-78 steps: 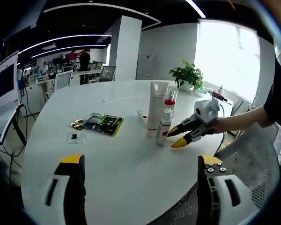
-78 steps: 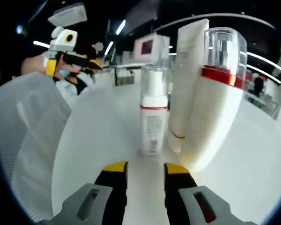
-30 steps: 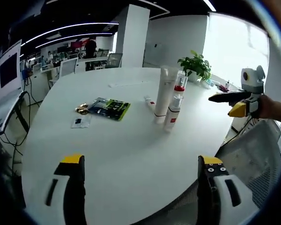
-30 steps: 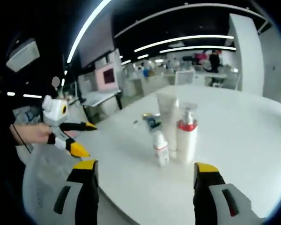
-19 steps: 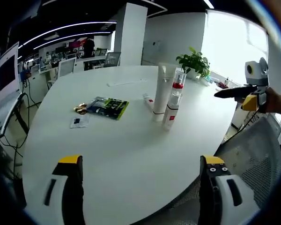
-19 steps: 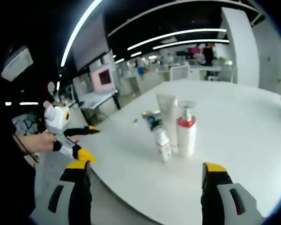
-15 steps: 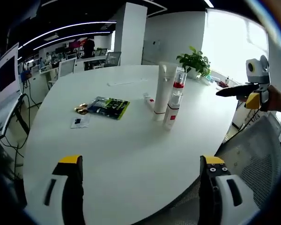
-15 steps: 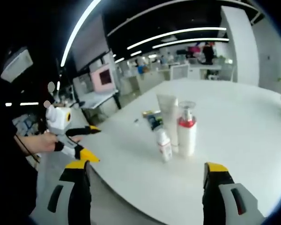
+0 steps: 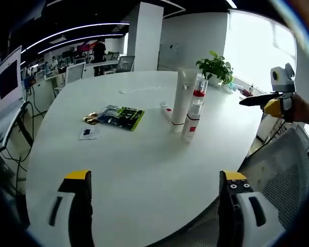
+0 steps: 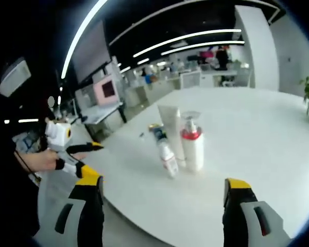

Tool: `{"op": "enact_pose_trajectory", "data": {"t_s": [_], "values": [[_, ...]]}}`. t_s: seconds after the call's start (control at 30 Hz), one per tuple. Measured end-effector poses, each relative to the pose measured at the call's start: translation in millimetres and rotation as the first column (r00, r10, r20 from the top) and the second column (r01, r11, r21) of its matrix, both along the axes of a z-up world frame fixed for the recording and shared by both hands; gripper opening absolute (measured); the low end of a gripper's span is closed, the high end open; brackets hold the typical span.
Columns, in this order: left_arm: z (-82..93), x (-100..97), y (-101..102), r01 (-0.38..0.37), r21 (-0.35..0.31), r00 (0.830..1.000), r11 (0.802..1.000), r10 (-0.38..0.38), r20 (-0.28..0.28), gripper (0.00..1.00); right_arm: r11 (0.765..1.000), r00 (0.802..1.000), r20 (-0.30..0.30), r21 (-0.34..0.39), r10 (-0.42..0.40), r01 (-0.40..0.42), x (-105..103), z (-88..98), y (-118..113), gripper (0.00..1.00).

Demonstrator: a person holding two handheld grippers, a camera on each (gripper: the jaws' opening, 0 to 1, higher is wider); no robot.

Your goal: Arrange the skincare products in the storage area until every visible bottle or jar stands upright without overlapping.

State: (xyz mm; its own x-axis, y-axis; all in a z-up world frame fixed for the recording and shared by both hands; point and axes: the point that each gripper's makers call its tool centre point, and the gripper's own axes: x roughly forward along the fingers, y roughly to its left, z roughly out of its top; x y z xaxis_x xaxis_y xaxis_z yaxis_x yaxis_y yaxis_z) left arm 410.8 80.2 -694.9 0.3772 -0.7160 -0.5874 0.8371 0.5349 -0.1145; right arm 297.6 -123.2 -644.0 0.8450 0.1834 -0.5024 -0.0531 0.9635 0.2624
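Observation:
Three skincare products stand upright in a tight cluster on the white round table [image 9: 134,170]: a tall white tube [image 9: 181,100], a pump bottle with a red collar [image 9: 197,95] and a small white bottle with a red label [image 9: 190,124]. A small tube [image 9: 166,109] lies flat behind them. In the right gripper view the same tall white tube [image 10: 170,128], pump bottle [image 10: 191,143] and small bottle [image 10: 168,158] stand mid-table. My left gripper [image 9: 154,176] is open, well short of them. My right gripper [image 10: 163,183] is open too, off the table edge, and appears as the right gripper [image 9: 257,103] in a hand.
A green packet [image 9: 121,117], a gold item [image 9: 89,119] and a small clear packet [image 9: 86,133] lie left of the cluster. A potted plant [image 9: 215,68] stands at the far edge. A mesh chair [image 9: 278,175] is at the right. The left gripper [image 10: 90,157] hovers beside the table.
The right gripper has backed away from the bottles and off the table edge, its jaws going from nearly shut to wide apart. The bottles stay standing. The left gripper view has barely shifted.

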Motion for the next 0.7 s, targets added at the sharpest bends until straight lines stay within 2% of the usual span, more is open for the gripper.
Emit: {"op": "enact_pose_trajectory", "data": {"t_s": [0.27, 0.4, 0.7], "values": [[-0.1, 9.4, 7, -0.051, -0.005, 0.999, 0.999, 0.051, -0.005, 0.97, 0.999, 0.999, -0.049, -0.041, 0.018, -0.02, 13, -12.0, -26, 0.99], [-2.6, 10.4, 8, -0.059, 0.008, 0.998, 0.998, 0.059, -0.007, 0.97, 0.997, 0.997, -0.068, -0.075, 0.023, -0.028, 25, -18.3, -45, 0.99], [-6.2, 12.9, 12, -0.075, 0.024, 0.997, 0.997, 0.075, -0.013, 0.96, 0.993, 0.994, -0.106, -0.106, 0.039, -0.05, 43, -24.0, -72, 0.97]]}}
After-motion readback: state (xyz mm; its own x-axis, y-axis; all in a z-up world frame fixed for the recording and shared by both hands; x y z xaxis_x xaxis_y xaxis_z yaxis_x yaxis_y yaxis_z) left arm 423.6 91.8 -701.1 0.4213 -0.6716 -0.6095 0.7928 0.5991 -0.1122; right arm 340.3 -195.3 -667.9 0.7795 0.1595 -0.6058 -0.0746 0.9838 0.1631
